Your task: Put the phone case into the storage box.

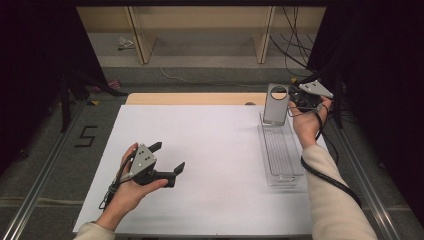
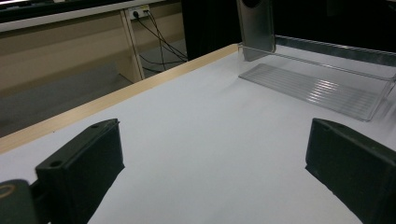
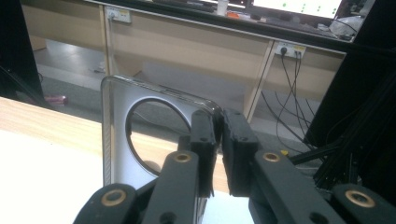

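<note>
Our right gripper (image 1: pixel 294 100) pinches the grey plate (image 1: pixel 275 103) upright.
Our left gripper (image 1: pixel 169 157) hovers released; the plate's foot is hidden behind the clear tray (image 1: pixel 280 150).

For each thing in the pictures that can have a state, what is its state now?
Phone case: upright, held by its edge at the far end of the tray; empty, its round camera hole open.
Clear tray: flat on the white table, nothing lying in it.
Right claw: shut on the phone case.
Left claw: open, holding nothing, above the table.
</note>
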